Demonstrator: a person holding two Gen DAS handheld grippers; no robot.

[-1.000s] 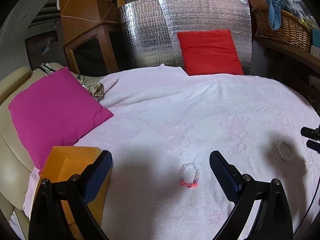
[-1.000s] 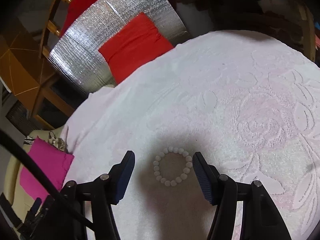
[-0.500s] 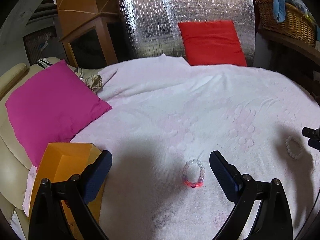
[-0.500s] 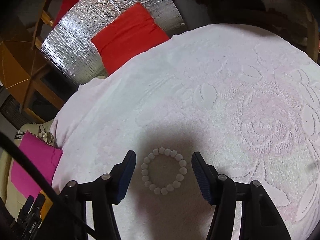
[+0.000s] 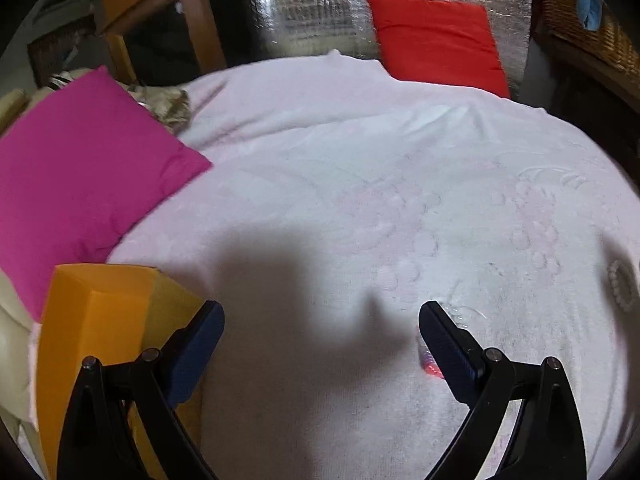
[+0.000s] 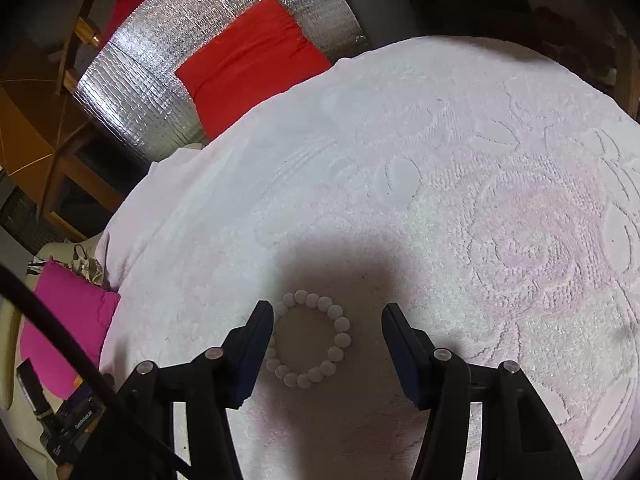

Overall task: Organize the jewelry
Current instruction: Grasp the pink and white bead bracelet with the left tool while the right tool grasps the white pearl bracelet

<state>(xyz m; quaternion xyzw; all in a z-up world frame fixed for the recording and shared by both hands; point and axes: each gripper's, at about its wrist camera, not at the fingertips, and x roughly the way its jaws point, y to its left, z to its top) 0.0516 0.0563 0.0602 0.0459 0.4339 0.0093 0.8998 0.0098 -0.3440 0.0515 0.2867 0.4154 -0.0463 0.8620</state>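
A white bead bracelet [image 6: 310, 340] lies flat on the white embossed blanket [image 6: 460, 200]. My right gripper [image 6: 326, 344] is open and low over it, the bracelet between the fingers with its left edge behind the left finger. The same bracelet shows at the far right of the left wrist view [image 5: 620, 286]. A clear-and-pink bead bracelet [image 5: 430, 362] lies mostly hidden behind the right finger of my open, empty left gripper [image 5: 320, 344]. An open orange box [image 5: 100, 340] stands at the blanket's left edge, beside the left finger.
A magenta cushion [image 5: 80, 176] lies left of the blanket. A red cushion [image 5: 436, 40] leans on a silver foil panel [image 5: 312, 4] at the back. A wicker basket [image 5: 588, 24] sits on a shelf at the right. Wooden furniture [image 5: 160, 12] stands back left.
My left gripper moved left, so the pink bracelet slid behind its right finger and the orange box came closer. My right gripper moved forward and down around the white bracelet.
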